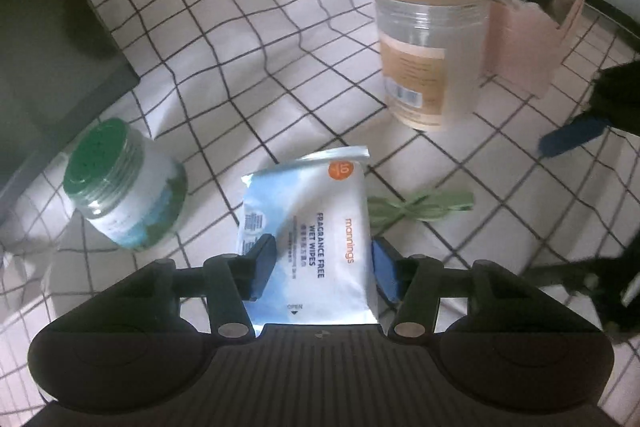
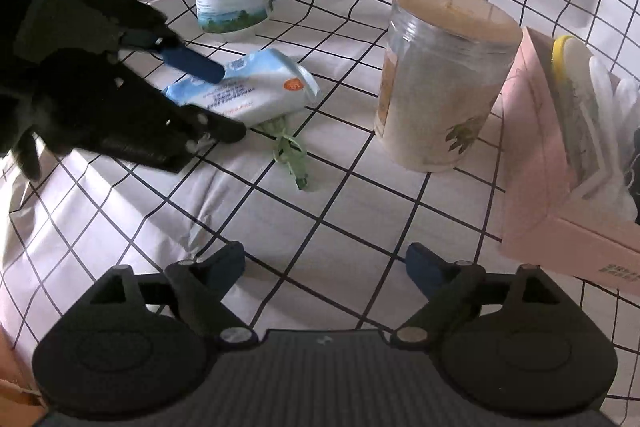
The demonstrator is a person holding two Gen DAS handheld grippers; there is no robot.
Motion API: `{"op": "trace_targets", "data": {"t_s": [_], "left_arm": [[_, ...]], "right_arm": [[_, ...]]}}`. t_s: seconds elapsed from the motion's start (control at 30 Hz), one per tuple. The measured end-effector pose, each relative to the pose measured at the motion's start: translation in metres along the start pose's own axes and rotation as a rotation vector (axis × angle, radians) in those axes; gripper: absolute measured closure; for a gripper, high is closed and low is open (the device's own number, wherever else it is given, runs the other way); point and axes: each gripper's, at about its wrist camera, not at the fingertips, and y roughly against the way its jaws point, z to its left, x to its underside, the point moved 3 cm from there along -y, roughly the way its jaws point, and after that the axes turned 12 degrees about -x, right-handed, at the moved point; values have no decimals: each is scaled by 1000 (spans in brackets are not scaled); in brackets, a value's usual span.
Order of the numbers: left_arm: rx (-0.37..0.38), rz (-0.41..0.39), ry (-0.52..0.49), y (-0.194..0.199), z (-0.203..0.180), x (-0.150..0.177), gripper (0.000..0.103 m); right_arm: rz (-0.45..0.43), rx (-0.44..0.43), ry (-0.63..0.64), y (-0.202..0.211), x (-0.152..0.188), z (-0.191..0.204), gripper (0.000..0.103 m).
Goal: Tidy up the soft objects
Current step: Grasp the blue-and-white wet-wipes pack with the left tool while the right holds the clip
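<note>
The wet wipes pack (image 1: 320,239) lies on the grid cloth (image 1: 248,39) between the left gripper (image 1: 324,265) jaws — apart, seemingly not pressing. Right gripper (image 2: 324,267) gapes, empty — green ribbon (image 2: 290,155) beside the pack.

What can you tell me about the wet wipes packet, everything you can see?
The wet wipes packet is a soft, flat pouch, white and pale blue, with an orange round sticker near its far end and a barcode patch on one side. It reads "mannings" and "FRAGRANCE FREE WET WIPES", with an "OPEN" arrow. It looks like shiny plastic film. It lies on the checked tablecloth, partly over a green ribbon, between the fingers of the left gripper, which stand at its sides.
</note>
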Motion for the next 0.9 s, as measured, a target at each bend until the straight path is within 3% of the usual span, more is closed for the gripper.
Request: {"op": "trace_targets", "data": {"t_s": [0.13, 0.27, 0.4, 0.6, 0.7, 0.8, 0.83, 0.9], "left_arm": [[22, -4, 75, -13, 11, -2, 32], [24, -10, 141, -22, 24, -4, 31], [18, -6, 158, -25, 28, -7, 28], [83, 6, 168, -27, 22, -7, 7], [98, -7, 175, -24, 23, -6, 7], [19, -15, 177, -21, 29, -5, 14], [-20, -14, 161, -22, 30, -4, 11], [-26, 13, 163, -27, 35, -2, 11]], "right_arm": [[-4, -4, 5, 1, 5, 2, 5], [0, -14, 14, 0, 9, 4, 0], [-9, -13, 15, 1, 11, 4, 0], [-11, -12, 15, 1, 11, 4, 0], [-16, -10, 13, 1, 12, 3, 0], [-20, -6, 8, 1, 12, 3, 0], [-20, -3, 5, 1, 12, 4, 0], [-23, 2, -2, 2, 13, 4, 0]]}}
